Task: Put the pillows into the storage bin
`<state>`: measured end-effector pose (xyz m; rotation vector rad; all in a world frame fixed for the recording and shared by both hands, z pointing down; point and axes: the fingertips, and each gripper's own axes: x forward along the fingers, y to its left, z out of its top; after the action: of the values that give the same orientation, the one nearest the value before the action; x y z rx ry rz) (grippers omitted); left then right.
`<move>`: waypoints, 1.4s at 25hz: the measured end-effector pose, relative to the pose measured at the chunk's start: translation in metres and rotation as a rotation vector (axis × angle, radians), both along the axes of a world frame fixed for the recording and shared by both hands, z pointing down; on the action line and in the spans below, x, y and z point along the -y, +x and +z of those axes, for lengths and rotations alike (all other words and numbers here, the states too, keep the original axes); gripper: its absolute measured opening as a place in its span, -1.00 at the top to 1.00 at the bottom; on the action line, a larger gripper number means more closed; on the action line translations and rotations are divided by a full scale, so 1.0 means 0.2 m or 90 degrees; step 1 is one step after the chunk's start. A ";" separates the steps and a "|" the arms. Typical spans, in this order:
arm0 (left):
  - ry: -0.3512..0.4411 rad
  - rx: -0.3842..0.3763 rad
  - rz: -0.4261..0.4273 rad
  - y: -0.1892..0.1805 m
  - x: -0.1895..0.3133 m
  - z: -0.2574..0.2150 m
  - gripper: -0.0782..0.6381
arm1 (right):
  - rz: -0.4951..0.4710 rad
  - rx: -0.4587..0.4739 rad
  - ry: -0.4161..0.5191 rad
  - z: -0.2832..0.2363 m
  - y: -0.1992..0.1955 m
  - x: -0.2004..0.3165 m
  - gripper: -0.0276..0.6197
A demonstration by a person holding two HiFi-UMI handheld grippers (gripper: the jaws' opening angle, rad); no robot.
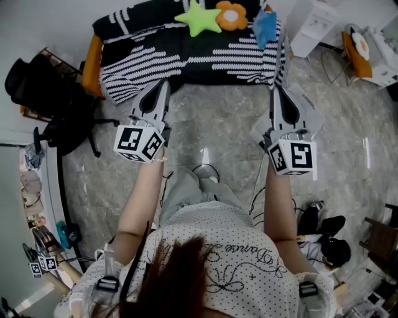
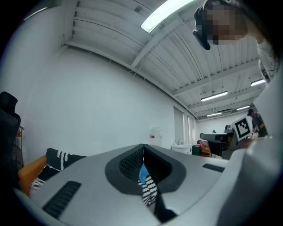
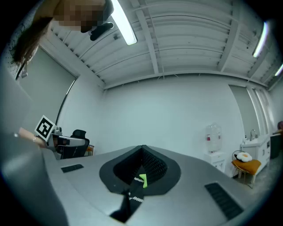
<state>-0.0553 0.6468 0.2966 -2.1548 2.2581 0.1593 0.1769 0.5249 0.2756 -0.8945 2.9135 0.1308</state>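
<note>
Three pillows lie along the back of a black-and-white striped sofa [image 1: 186, 59] at the top of the head view: a green star pillow [image 1: 198, 18], an orange flower pillow [image 1: 232, 15] and a blue pillow [image 1: 264, 28]. My left gripper [image 1: 163, 86] is held level over the floor, short of the sofa's front edge, jaws shut and empty. My right gripper [image 1: 275, 92] is level beside it, also shut and empty. Slivers of the blue pillow [image 2: 143, 173] and the green star pillow [image 3: 142, 180] show below the closed jaws of the left gripper [image 2: 142, 149] and right gripper [image 3: 142, 150].
A black office chair [image 1: 59, 109] stands at the left. A white box-like unit [image 1: 314, 25] and an orange stool with an egg-shaped cushion [image 1: 359, 46] stand at the right of the sofa. Grey marble floor [image 1: 217, 130] lies between me and the sofa.
</note>
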 end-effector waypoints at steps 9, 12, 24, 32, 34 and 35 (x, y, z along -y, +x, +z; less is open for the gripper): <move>0.000 0.016 0.000 0.02 0.02 -0.02 0.78 | 0.005 0.009 0.007 -0.01 0.00 0.00 0.89; 0.005 0.025 -0.012 0.02 0.02 -0.05 0.78 | 0.003 0.014 0.001 -0.01 -0.01 0.01 0.88; -0.014 0.021 -0.047 -0.22 0.16 -0.03 0.20 | -0.015 -0.009 -0.028 0.06 -0.27 0.16 0.27; -0.035 0.046 -0.037 -0.63 0.54 0.00 -0.01 | 0.000 -0.028 -0.033 0.11 -0.67 0.50 0.22; -0.039 0.041 -0.024 -0.73 0.66 0.02 -0.02 | 0.004 -0.033 -0.038 0.12 -0.80 0.60 0.21; -0.042 0.040 -0.018 -0.79 0.71 0.03 -0.02 | 0.005 -0.032 -0.039 0.11 -0.86 0.64 0.21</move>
<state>-0.2135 0.5043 0.3027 -2.1258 2.2894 0.0161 0.0044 0.3969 0.2983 -0.9263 2.9763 0.0652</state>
